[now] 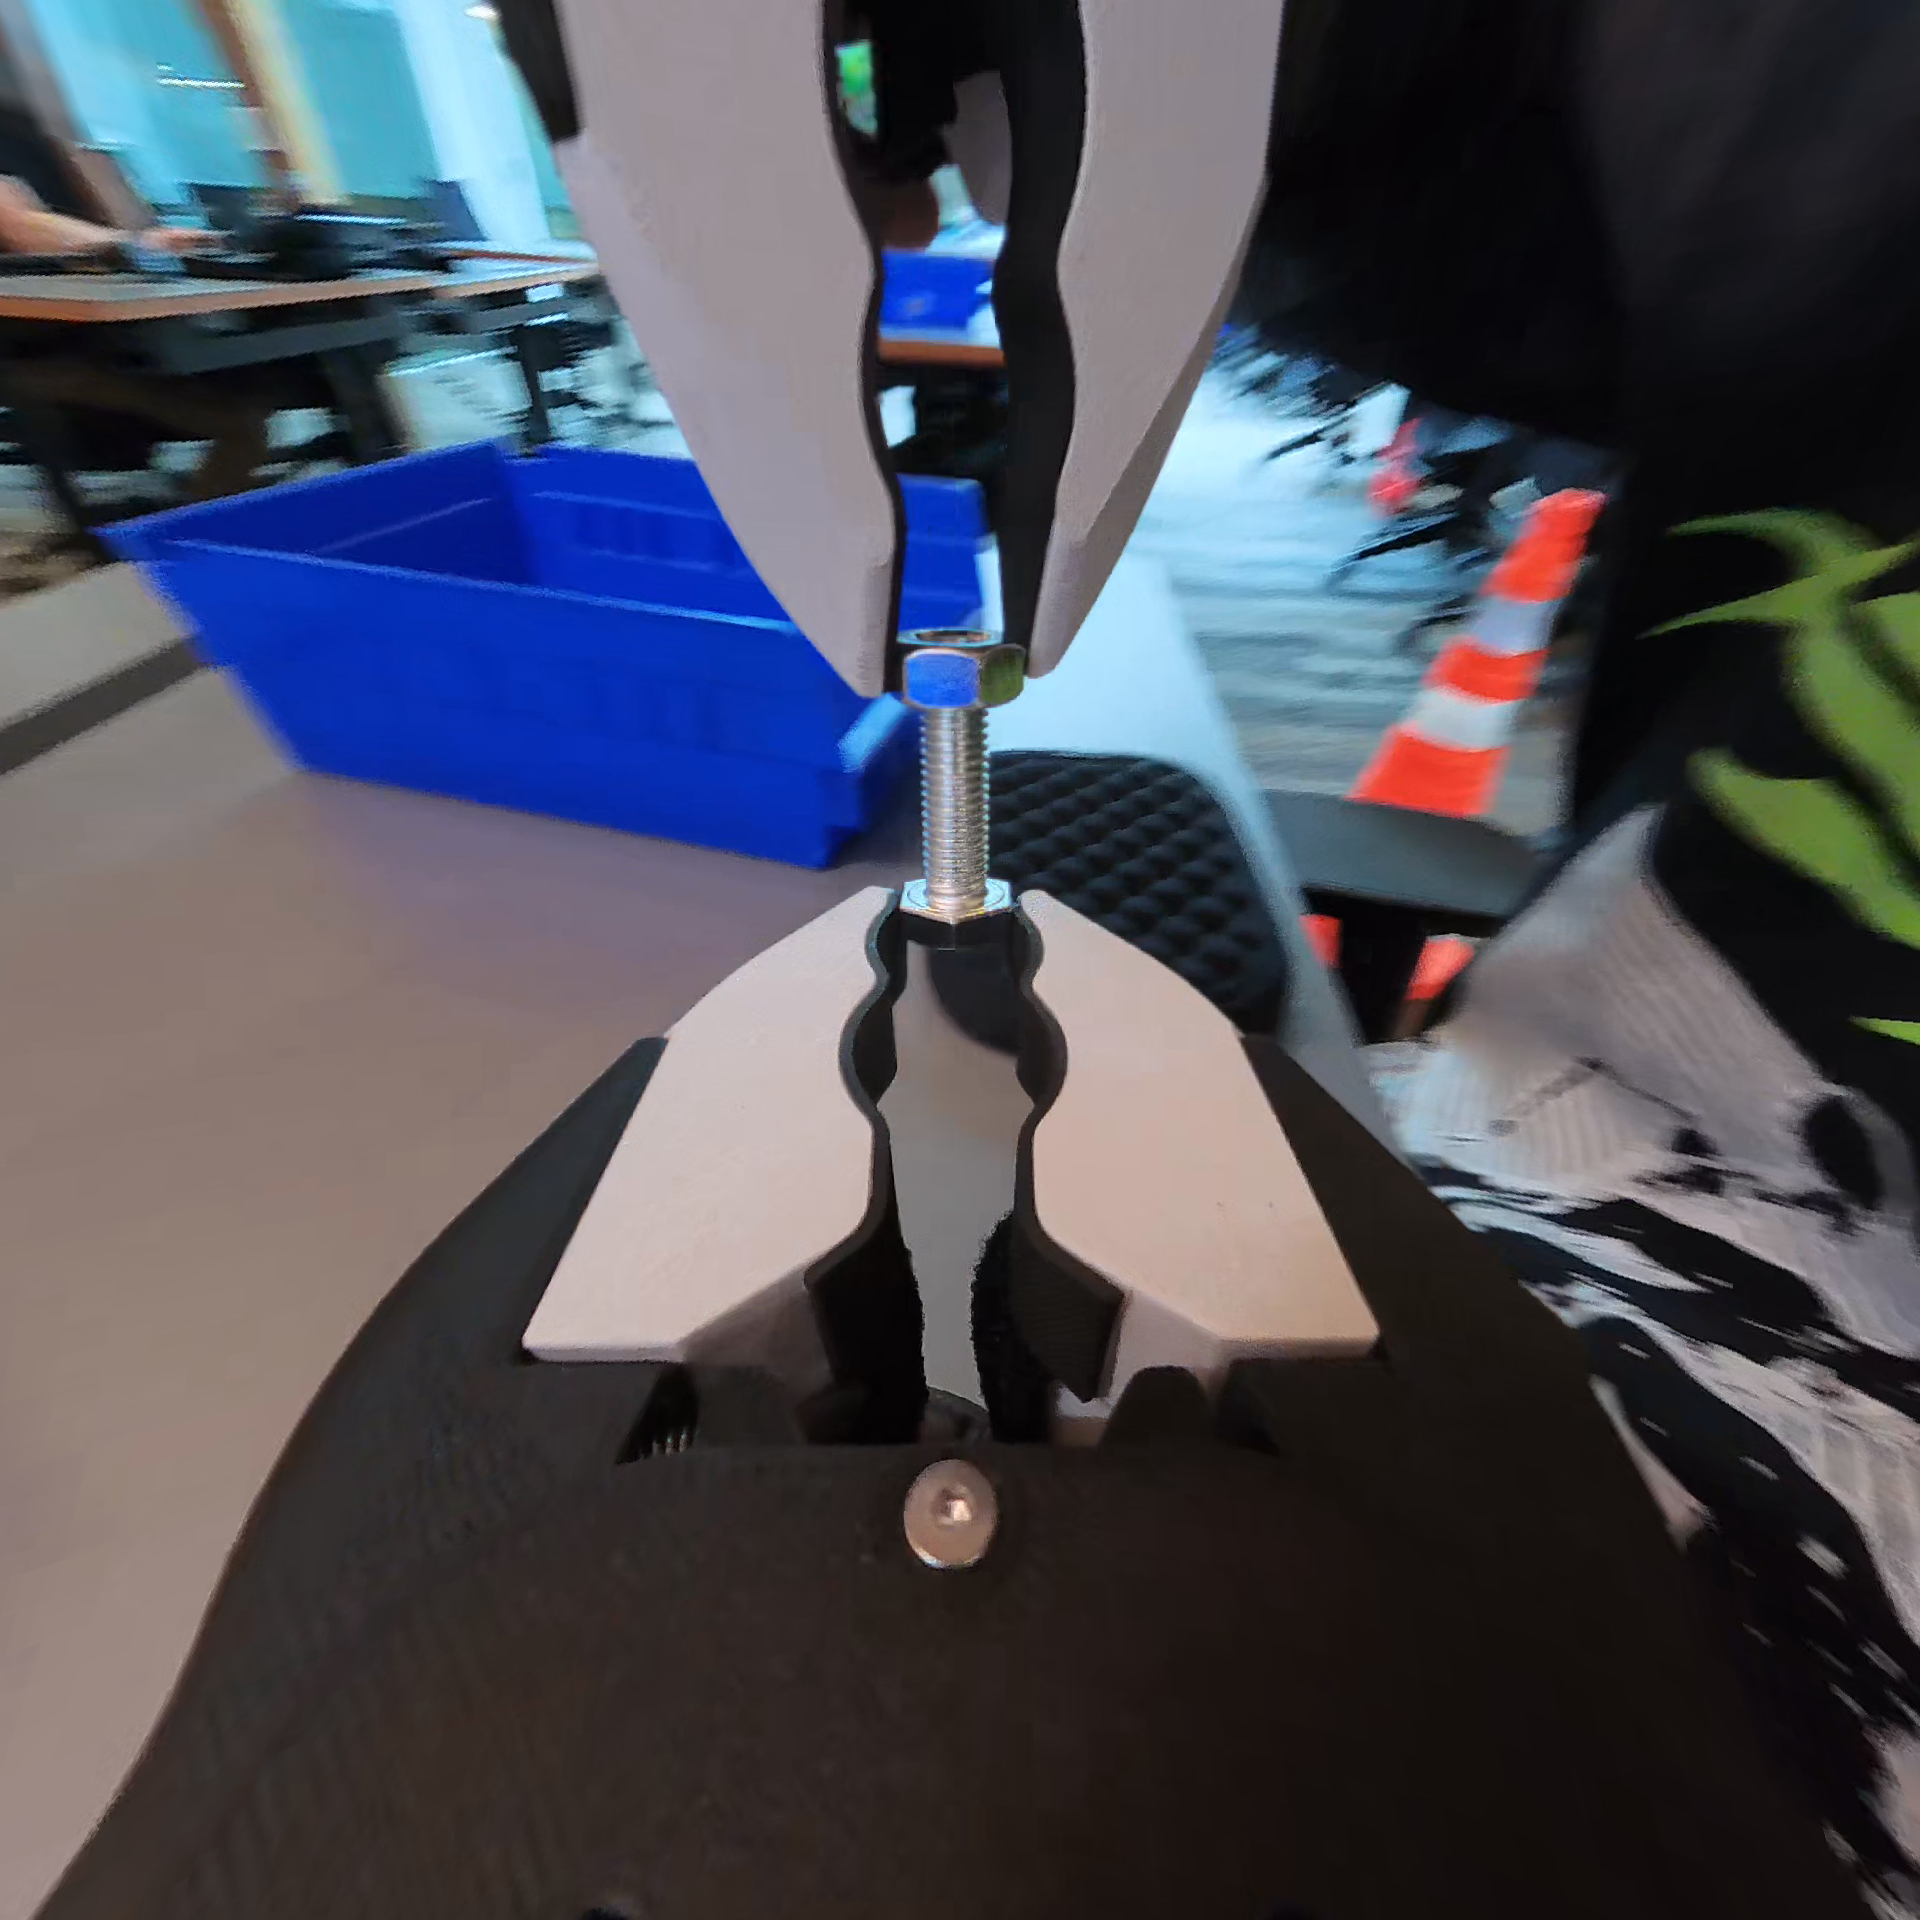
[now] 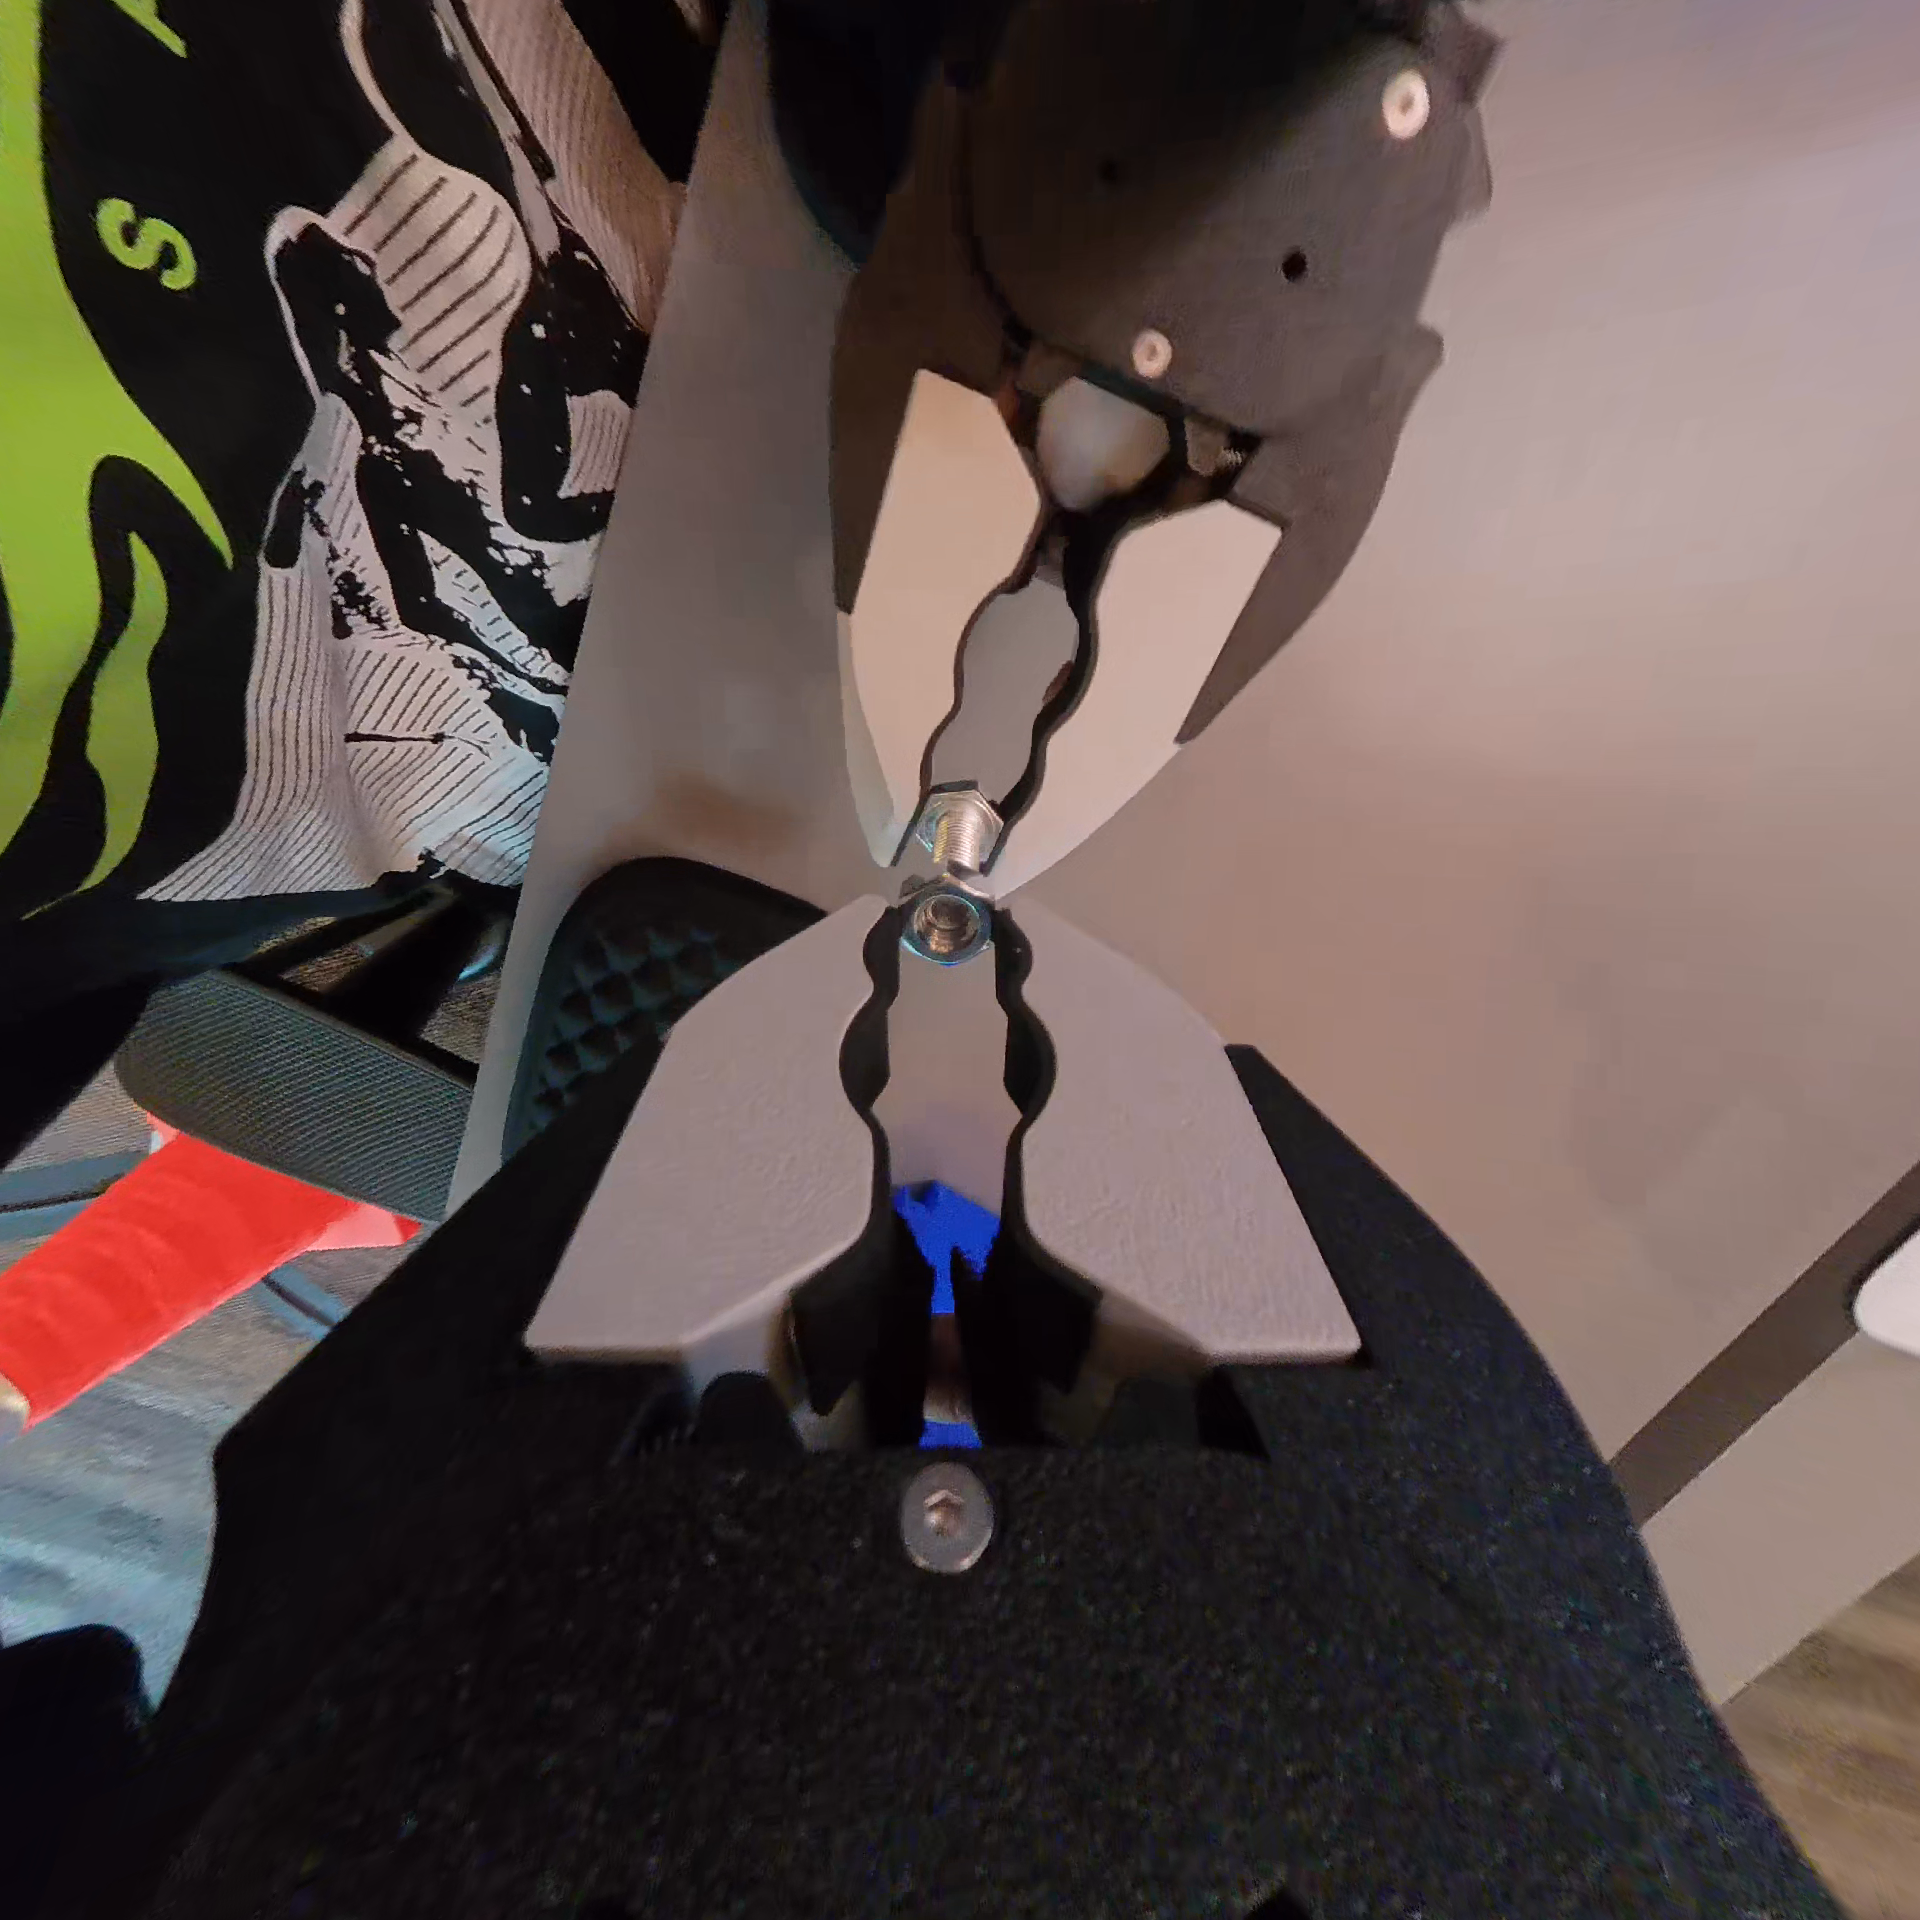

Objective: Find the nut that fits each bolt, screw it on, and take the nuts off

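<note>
My left gripper (image 1: 956, 920) is shut on the hex head of a silver bolt (image 1: 956, 800). The threaded shaft points straight away from it, above the table. My right gripper (image 1: 961, 665) comes in from the opposite side and is shut on a silver hex nut (image 1: 961, 677) at the far end of the shaft. In the right wrist view my right gripper (image 2: 943, 927) holds the nut (image 2: 940, 925) face on. The bolt's tip shows inside the nut's hole. Beyond it the left gripper (image 2: 951, 821) grips the bolt (image 2: 961, 831) by its head.
A blue plastic bin (image 1: 468, 644) stands on the grey table (image 1: 260, 1039) to the left. A black mesh chair (image 1: 1122, 831) and an orange and white cone (image 1: 1475, 707) are beyond the table edge. A person's printed shirt (image 2: 416, 520) is close by.
</note>
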A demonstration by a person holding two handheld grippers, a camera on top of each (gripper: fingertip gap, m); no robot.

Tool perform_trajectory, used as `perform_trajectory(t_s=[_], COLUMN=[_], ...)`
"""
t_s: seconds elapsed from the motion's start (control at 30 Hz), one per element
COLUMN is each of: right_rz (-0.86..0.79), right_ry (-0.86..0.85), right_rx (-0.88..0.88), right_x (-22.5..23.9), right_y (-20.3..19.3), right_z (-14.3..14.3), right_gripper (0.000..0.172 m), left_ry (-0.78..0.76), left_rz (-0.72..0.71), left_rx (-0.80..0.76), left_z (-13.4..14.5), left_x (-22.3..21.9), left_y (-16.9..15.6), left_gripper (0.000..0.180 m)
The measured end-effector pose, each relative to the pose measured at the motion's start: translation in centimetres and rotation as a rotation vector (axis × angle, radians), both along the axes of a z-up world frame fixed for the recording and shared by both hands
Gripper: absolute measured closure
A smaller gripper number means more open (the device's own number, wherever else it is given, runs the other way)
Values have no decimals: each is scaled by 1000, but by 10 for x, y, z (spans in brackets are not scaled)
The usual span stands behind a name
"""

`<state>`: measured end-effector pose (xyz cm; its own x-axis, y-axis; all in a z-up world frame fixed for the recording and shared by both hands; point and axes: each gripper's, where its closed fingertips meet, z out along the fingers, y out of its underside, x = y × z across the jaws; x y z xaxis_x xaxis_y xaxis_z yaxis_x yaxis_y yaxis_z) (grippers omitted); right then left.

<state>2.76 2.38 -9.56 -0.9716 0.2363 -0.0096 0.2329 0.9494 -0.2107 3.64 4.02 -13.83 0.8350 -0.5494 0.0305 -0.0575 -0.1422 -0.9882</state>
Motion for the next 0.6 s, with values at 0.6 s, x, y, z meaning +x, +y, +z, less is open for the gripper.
perform_trajectory(t_s=[0.6], right_rz=[-173], right_ry=[21], right_rx=[-39], right_x=[-15], right_y=[-2], right_z=[15], right_gripper=[154], left_ry=[42], left_rz=[379], left_rx=[148], left_z=[18], left_x=[-19], left_y=[5], left_gripper=[162])
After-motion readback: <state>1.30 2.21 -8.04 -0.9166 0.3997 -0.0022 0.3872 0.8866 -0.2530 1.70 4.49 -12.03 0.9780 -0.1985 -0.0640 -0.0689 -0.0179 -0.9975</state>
